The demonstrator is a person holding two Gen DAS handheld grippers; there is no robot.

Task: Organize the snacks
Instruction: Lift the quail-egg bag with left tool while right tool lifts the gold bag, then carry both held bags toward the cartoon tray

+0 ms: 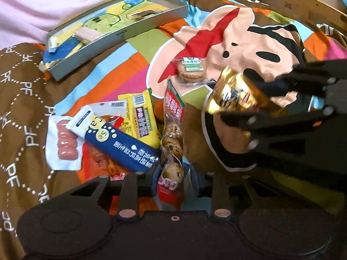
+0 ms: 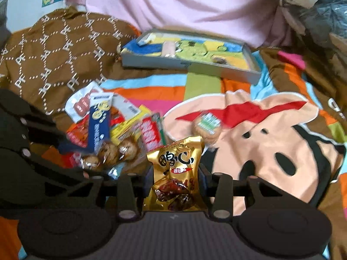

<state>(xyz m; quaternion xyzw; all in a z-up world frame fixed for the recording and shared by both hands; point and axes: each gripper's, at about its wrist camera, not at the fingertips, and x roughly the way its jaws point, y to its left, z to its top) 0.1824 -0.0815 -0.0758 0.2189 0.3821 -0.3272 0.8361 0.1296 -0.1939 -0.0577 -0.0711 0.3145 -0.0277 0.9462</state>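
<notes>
**Both grippers loaded, most snacks still outside the box**

Already both tools carry a pack. Left gripper (image 1: 173, 183) is closed narrow on the red-and-clear pack of speckled eggs (image 1: 172, 138), pinched near its bottom end, w/ the rest of the pack stretched out ahead over the pile. Right gripper (image 2: 176, 178) is clamped on the gold foil pouch (image 2: 175, 173), pads pressing both sides, pouch upright btwn them; the left wrist view shows that same pouch held above the cartoon bedspread (image 1: 245, 49).

Progress, judged from the layout: early. Grey shallow box (image 1: 121, 33) sits at the far side by the pink sheet (image 2: 184, 2) and holds only a few small items, incl. a pale wafer-like bar (image 1: 87, 35) and a dark round piece (image 1: 142, 14). Lots of room left.

Still loose on the bedspread, well apart from the box: blue-and-white tube pack (image 1: 121, 138), yellow packet (image 1: 141, 117), pink sausage pack (image 1: 65, 139), a red pack under the tube, and a round biscuit pack w/ green label (image 1: 190, 69).

Likely next: carry both held packs over to the box, then clear the pile.
</notes>
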